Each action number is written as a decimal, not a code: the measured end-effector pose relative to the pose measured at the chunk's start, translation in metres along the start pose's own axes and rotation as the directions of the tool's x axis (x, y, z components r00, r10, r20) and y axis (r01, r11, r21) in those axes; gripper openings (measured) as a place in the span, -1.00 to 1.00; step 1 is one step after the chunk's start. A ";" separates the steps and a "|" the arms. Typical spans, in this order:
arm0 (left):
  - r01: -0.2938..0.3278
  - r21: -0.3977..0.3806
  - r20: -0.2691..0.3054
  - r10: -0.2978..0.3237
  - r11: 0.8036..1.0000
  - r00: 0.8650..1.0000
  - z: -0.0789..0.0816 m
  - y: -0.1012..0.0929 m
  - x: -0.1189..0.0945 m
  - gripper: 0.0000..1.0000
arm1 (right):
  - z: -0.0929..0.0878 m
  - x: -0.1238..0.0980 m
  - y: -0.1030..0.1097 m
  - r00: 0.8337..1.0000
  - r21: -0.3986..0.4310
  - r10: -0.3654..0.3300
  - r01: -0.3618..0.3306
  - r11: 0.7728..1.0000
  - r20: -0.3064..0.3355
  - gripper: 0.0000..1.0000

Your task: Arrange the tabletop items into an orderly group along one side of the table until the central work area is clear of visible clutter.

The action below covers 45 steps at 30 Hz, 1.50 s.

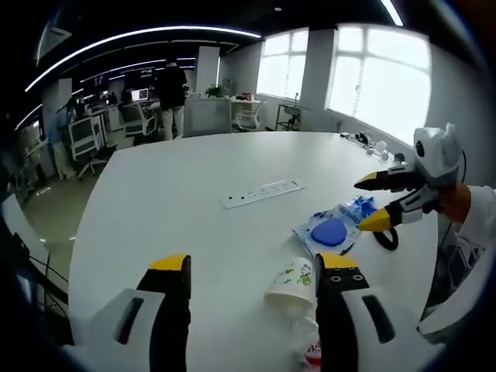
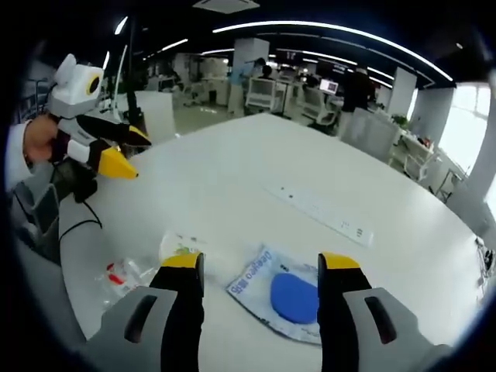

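A white paper cup [image 1: 293, 283] with a green print lies on its side near the table's front edge, just left of my left gripper's [image 1: 253, 267] right jaw; that gripper is open and holds nothing. Beyond the cup lies a clear packet with a blue disc [image 1: 333, 231]. My right gripper [image 1: 370, 204] comes in from the right, open, its tips just over the packet's far end. In the right gripper view, the right gripper [image 2: 260, 263] is open above the blue packet [image 2: 287, 298]. The cup [image 2: 177, 246] sits left of it, and the left gripper [image 2: 133, 155] is open at the upper left.
A white power strip [image 1: 262, 194] lies mid-table, also seen as the power strip [image 2: 318, 209]. A crumpled clear wrapper with red print [image 2: 120, 277] lies beside the cup. A black cable loop [image 1: 385, 239] sits by the packet. The white table [image 1: 194, 163] stretches away toward desks, chairs and a standing person.
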State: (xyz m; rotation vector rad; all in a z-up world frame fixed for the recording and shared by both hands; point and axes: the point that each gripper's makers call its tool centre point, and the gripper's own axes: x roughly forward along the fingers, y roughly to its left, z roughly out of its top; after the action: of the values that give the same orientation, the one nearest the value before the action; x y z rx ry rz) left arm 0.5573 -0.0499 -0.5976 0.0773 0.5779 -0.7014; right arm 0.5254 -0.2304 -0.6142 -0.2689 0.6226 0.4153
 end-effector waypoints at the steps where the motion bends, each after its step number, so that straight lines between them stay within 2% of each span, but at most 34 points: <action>1: -0.003 -0.004 0.003 0.003 1.000 1.000 -0.001 0.001 -0.003 0.32 | 0.001 0.001 0.003 1.000 -0.006 0.005 -0.005 1.000 -0.002 0.15; 6: -0.015 -0.010 0.006 0.015 1.000 1.000 -0.008 0.005 -0.018 0.34 | 0.009 0.006 0.022 0.999 -0.040 0.034 -0.034 0.999 -0.009 0.15; 13: -0.029 -0.057 0.015 0.030 0.998 0.999 -0.025 0.013 -0.036 0.34 | 0.016 0.018 0.052 0.997 -0.091 0.079 -0.081 0.993 -0.028 0.13; 28: -0.058 -0.145 0.031 0.063 0.988 0.998 -0.061 0.030 -0.063 0.32 | 0.015 0.049 0.110 0.985 -0.213 0.136 -0.157 0.964 -0.107 0.12; 31: -0.062 -0.158 0.031 0.067 0.986 0.997 -0.067 0.034 -0.065 0.32 | 0.014 0.053 0.116 0.983 -0.230 0.139 -0.163 0.959 -0.116 0.11; 39: -0.054 -0.185 0.040 0.062 0.981 0.997 -0.079 0.036 -0.066 0.30 | 0.003 0.067 0.120 0.984 -0.335 0.075 -0.127 0.934 -0.162 0.07; 45: -0.040 -0.195 0.049 0.050 0.980 0.998 -0.085 0.035 -0.063 0.28 | 0.000 0.073 0.125 0.983 -0.344 0.080 -0.134 0.929 -0.167 0.05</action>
State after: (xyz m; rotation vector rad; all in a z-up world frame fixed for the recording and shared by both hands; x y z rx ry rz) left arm 0.5005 0.0360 -0.6405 -0.1097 0.5890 -0.5984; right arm 0.5225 -0.0985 -0.6733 -0.6176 0.7113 0.6180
